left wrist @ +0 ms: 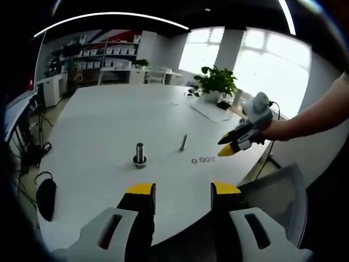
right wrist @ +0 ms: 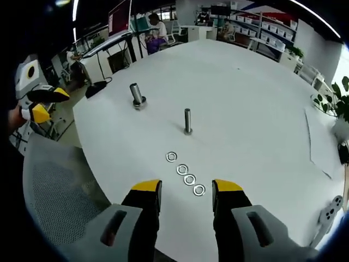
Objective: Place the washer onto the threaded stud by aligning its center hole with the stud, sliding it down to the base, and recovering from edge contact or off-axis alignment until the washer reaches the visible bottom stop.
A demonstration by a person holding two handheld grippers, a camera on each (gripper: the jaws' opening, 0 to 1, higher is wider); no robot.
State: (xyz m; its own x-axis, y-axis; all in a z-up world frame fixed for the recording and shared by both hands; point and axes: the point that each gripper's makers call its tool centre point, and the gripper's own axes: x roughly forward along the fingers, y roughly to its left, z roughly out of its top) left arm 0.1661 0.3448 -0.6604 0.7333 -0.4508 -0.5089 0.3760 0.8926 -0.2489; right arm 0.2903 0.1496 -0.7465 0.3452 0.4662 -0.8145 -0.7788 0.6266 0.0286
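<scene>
Washers: I see four small rings (right wrist: 184,173) lying flat in a row on the white counter (right wrist: 245,98), just in front of my right tongs (right wrist: 186,188), easy to pick.
Stud: the thin bolt (right wrist: 187,121) stands upright past the rings, ready for a ring.
Fat post: another post (right wrist: 136,95) stands farther off.
Right tongs: spread apart, holding nothing.
Left tongs (left wrist: 182,191): spread apart too, hanging back, holding nothing.
Next: I think I grab the nearest ring first.
</scene>
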